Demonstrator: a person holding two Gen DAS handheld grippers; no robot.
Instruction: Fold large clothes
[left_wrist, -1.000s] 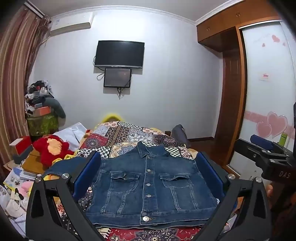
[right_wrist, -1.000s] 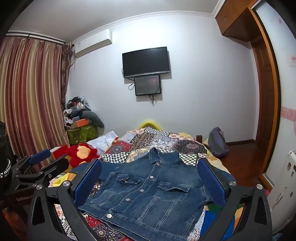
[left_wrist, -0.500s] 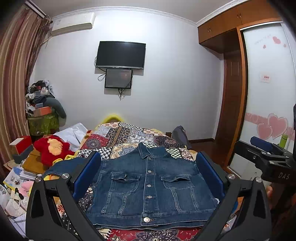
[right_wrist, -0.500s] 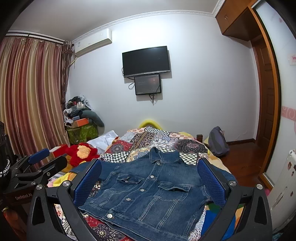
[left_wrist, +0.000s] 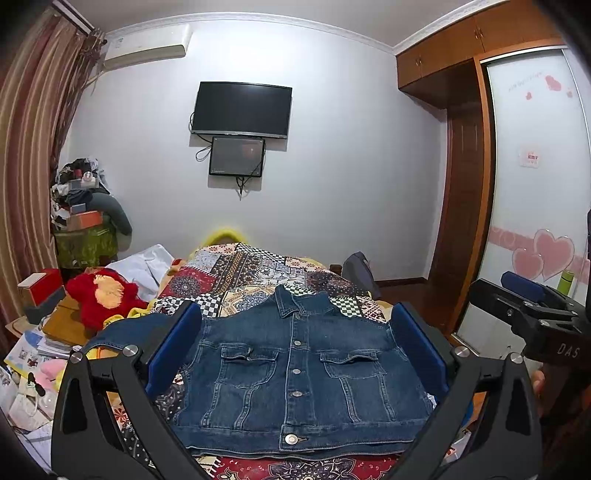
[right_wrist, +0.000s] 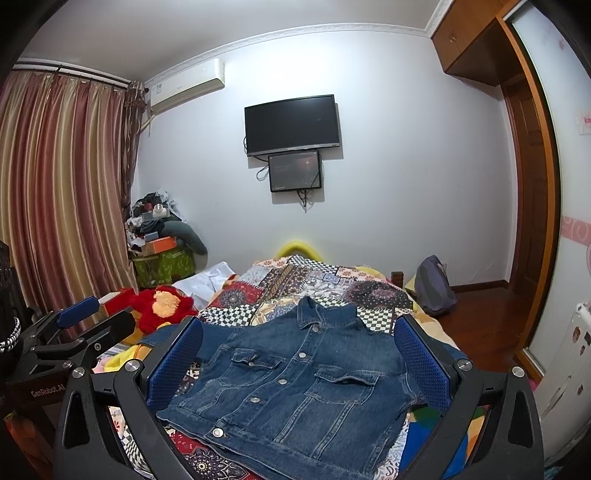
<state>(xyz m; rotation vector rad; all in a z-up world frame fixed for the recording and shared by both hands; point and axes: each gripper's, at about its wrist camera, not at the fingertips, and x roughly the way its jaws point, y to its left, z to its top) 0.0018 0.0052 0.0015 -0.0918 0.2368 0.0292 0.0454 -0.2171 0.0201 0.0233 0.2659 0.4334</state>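
A blue denim jacket (left_wrist: 295, 373) lies buttoned and front up on the patchwork bedspread (left_wrist: 255, 266), collar toward the far wall. One sleeve (left_wrist: 125, 332) spreads out to the left. My left gripper (left_wrist: 295, 347) hovers open above the jacket's near hem, holding nothing. In the right wrist view the same jacket (right_wrist: 291, 384) lies under my right gripper (right_wrist: 299, 354), also open and empty. Each gripper shows in the other's view: the right one (left_wrist: 532, 306) at the right edge, the left one (right_wrist: 77, 328) at the left.
A red plush toy (left_wrist: 103, 295) and piled papers lie left of the bed. A cluttered green stand (left_wrist: 85, 243) fills the left corner. A dark bag (right_wrist: 432, 284) leans by the bed's far right. A wardrobe (left_wrist: 532, 206) lines the right wall.
Both views have drifted very slightly; the jacket lies as before and both grippers stay open.
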